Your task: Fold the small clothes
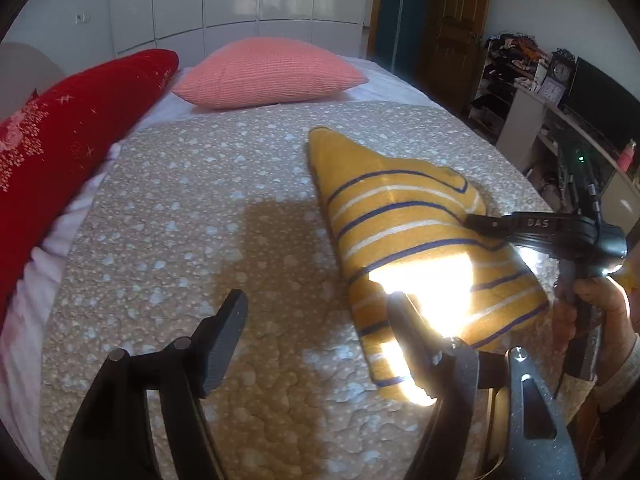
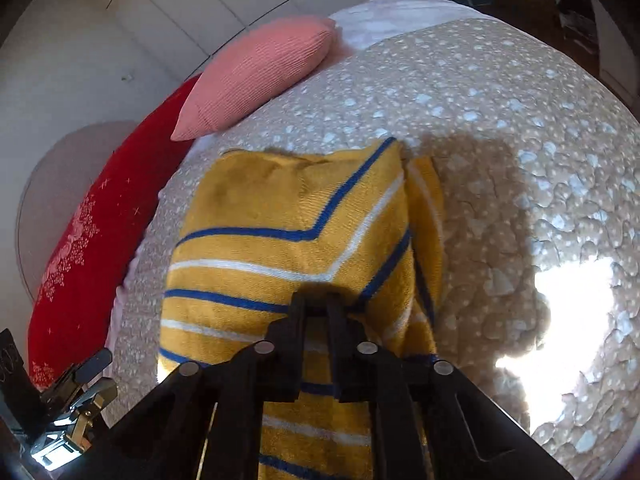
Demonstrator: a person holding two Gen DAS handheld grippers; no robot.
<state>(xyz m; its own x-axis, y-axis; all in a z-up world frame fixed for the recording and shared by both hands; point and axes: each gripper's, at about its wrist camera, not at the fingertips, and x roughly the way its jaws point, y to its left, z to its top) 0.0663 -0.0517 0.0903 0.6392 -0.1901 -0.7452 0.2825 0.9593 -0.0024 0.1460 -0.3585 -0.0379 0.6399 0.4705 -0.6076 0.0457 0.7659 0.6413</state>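
Two tools are at work over a bed (image 1: pixel 168 208) spread with a beige quilt dotted in pale hearts, and the bed is the biggest thing here. Along its far side lies a long red cushion (image 1: pixel 80 120) with a glittery pattern, and next to it a pink ribbed pillow (image 1: pixel 268 72) sits at the head. Against the wall beyond the bed's right edge stands an open shelf unit (image 1: pixel 516 84), its compartments stuffed with jumbled clothes and small items too blurred to name, with a clock on top.

On the quilt lies the small yellow garment (image 1: pixel 404 216), striped in blue and white, partly folded over itself, a bright patch of sunlight across its near end.

The right tool (image 2: pixel 318 300) has its fingers together, clamped on a bunched fold of the yellow garment, with a hand (image 1: pixel 592 308) gripping its handle at the edge of the left wrist view. The left tool (image 1: pixel 316 304) stands with its fingers apart above the quilt, one finger beside the garment's near corner, nothing between them.
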